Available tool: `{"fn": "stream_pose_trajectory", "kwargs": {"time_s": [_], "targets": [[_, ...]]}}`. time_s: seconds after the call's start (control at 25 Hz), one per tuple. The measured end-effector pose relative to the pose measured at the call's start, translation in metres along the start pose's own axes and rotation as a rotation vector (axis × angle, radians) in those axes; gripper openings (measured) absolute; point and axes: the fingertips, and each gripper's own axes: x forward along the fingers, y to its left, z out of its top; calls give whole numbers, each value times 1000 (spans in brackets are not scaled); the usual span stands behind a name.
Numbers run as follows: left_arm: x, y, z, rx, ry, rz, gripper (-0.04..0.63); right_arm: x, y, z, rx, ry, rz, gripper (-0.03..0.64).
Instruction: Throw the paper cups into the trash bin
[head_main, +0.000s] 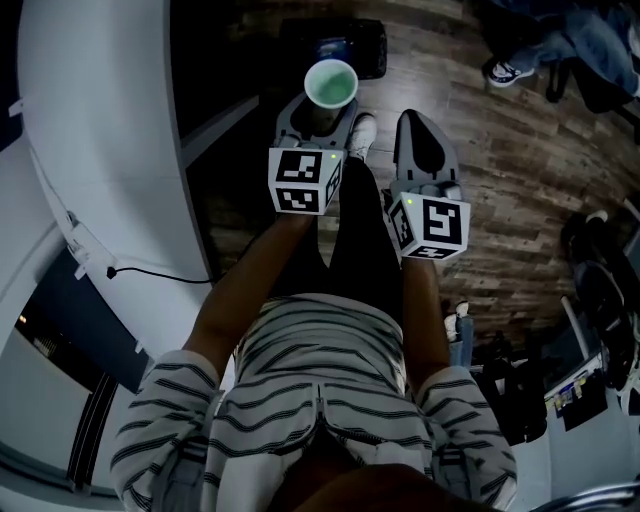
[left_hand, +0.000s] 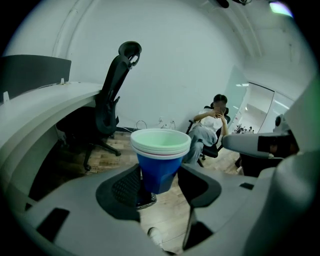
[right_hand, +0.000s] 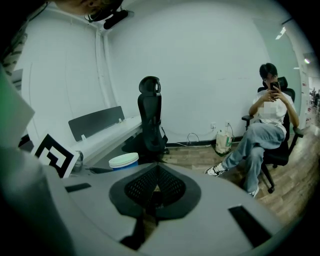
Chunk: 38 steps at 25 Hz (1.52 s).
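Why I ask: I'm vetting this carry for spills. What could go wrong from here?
The left hand-held gripper pinches the nested paper cups only near their base, with the wide rims well above the jaws, so the stack might tip or slip. The cups are only nested, so they could separate when thrown. A seated person and an office chair are ahead; a loose throw could scatter cups towards them.

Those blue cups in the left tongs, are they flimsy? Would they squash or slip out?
Probably light and crushable: the blue cups look thin-walled, though nesting several likely stiffens them. The left tongs pinch only the narrow bottom, so the wide top may wobble.
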Motion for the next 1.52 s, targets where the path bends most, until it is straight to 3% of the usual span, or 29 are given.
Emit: {"fn": "stream_pose_trajectory", "kwargs": {"time_s": [0.32,0.48,1.08,1.52], "targets": [[28,12,-35,-19,66,14,252,10,-7,-25,3,29,-5,15],[43,16,-48,30,82,27,252,16,-11,-37,16,40,-7,15],[95,45,-120,25,231,-10,252,32,-17,-72,60,58,-20,15],[137,70,-158,-178,349,-3,253,38,-26,-91,80,88,-18,15]]}}
